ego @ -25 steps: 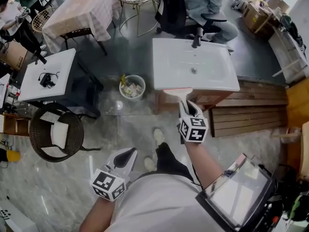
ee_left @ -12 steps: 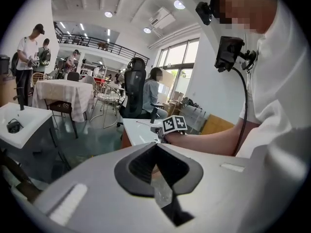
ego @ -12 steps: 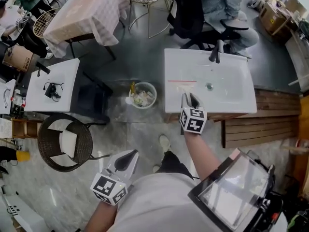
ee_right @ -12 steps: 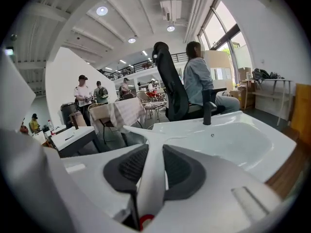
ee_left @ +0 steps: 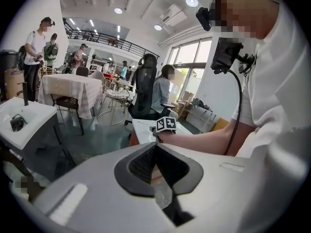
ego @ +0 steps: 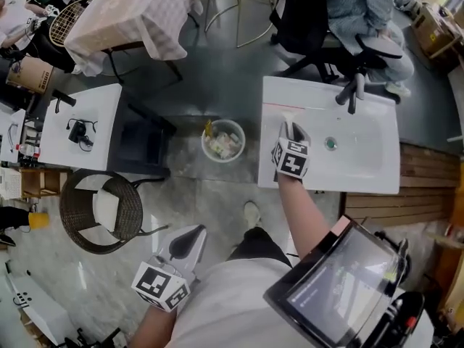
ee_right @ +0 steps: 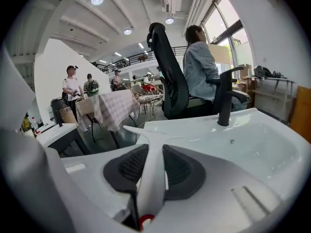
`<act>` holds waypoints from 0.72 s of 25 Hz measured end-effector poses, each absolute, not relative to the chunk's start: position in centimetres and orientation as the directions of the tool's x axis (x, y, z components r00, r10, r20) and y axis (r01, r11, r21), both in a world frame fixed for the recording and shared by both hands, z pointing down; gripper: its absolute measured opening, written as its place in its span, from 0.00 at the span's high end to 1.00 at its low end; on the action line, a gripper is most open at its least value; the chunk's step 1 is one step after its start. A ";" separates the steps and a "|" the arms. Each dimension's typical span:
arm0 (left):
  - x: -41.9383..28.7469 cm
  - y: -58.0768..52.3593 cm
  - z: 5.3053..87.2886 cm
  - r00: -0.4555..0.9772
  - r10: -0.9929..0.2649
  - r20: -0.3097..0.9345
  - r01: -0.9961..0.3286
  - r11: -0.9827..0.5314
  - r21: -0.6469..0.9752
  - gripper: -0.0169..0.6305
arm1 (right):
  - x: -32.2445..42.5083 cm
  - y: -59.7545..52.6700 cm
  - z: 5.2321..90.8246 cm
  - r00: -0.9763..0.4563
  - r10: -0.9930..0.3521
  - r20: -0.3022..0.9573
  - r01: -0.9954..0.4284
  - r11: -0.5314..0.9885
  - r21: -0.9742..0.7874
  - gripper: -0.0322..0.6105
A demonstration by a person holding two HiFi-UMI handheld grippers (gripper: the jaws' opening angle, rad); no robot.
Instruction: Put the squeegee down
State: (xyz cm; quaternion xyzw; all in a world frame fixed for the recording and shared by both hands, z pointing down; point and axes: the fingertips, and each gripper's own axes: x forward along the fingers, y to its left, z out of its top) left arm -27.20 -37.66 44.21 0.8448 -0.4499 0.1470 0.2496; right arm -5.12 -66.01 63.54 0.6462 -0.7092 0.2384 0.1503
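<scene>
now the squeegee (ee_right: 151, 174) sits clamped by its white handle between the pads of the right gripper (ego: 290, 130), blade forward, over the left part of the white sink (ego: 362, 158). the thin blade lies close along the sink's far left rim; whether it touches the porcelain is hard to tell from above. the black faucet (ego: 353, 93) stands well to the blade's right, and the flat left ledge of the sink lies bare around the gripper. past the sink's left edge the floor drops to a waste bin (ego: 223, 141), just beside the sink; a wicker chair (ego: 98, 210) and a small white table (ego: 80, 122) stand well apart to the left, with open floor between. the left gripper (ego: 190, 233) hangs low by the person's hip, its jaws pressed together on nothing. a second ago the right gripper was at the sink's near edge with the blade just over the front rim; it has since come forward over the ledge.
</scene>
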 end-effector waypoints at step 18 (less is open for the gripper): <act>-29.1 -45.0 46.3 0.482 -0.719 0.502 -0.875 -0.360 0.324 0.96 | -6.8 -75.5 68.2 -0.079 -0.793 0.604 -0.995 0.029 -0.091 0.79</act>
